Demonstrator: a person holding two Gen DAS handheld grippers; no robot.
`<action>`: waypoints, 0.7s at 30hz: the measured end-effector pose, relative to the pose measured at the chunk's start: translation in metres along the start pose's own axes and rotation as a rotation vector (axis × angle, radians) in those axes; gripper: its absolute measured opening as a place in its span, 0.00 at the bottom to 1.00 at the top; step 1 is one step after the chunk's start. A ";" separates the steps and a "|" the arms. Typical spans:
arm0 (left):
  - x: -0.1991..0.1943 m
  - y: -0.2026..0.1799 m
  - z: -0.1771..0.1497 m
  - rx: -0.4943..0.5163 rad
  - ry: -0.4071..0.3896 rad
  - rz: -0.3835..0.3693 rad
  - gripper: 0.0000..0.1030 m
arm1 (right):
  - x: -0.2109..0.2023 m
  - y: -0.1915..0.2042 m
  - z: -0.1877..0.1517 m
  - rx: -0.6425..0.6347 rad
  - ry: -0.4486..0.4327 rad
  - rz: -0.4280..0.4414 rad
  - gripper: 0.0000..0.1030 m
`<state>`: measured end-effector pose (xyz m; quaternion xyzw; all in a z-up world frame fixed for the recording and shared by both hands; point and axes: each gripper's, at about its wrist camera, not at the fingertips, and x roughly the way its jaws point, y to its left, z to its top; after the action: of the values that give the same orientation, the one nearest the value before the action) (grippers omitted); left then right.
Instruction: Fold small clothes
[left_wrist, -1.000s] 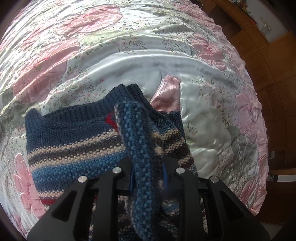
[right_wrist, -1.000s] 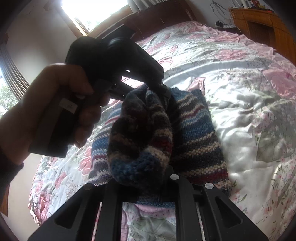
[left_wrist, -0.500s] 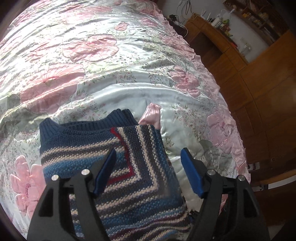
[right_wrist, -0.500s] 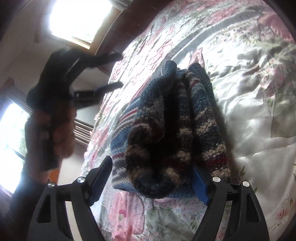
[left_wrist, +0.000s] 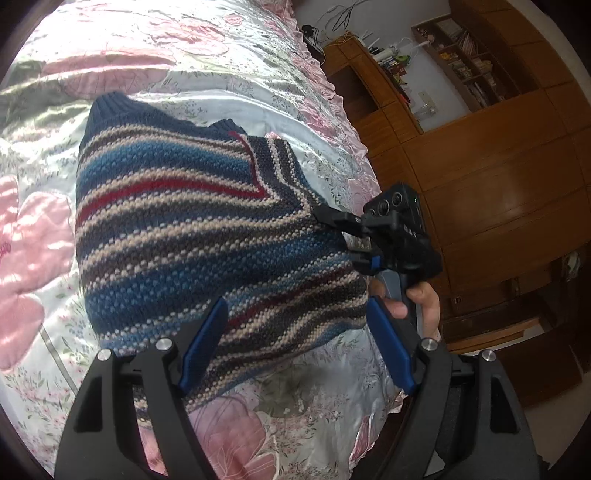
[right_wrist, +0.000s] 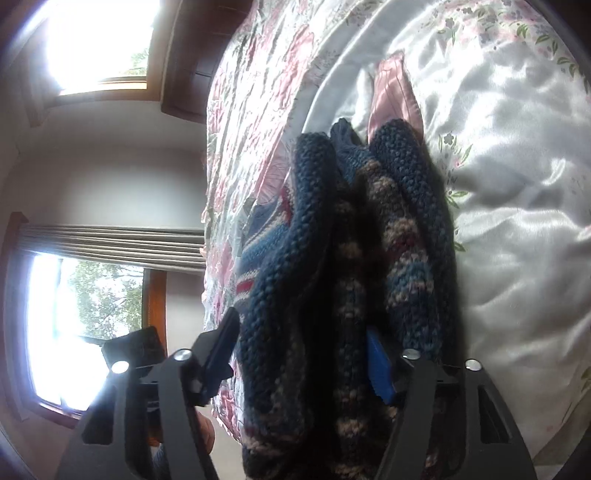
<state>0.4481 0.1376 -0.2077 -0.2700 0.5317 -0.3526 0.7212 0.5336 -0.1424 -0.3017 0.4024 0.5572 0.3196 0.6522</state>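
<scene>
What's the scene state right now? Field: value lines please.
garment: striped knit sweater, folded, lying on the bed
surface: floral satin bedspread
left hand-held gripper: open, over the sweater's near edge, holding nothing
right hand-held gripper: at the sweater's side edge, knit folds between its fingers; firm clamp unclear
background: wooden cabinets beside the bed
</scene>
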 end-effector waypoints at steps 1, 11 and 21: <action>0.001 0.003 -0.003 -0.007 0.004 -0.005 0.74 | 0.001 0.001 0.001 -0.006 0.009 -0.018 0.43; -0.009 -0.006 -0.004 -0.004 -0.033 -0.086 0.73 | -0.035 0.063 -0.013 -0.218 -0.099 -0.204 0.21; 0.026 -0.012 -0.016 0.008 0.057 -0.108 0.70 | -0.026 0.018 -0.006 -0.167 -0.111 -0.309 0.27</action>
<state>0.4347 0.1088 -0.2181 -0.2854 0.5353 -0.4009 0.6865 0.5240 -0.1552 -0.2745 0.2734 0.5471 0.2379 0.7546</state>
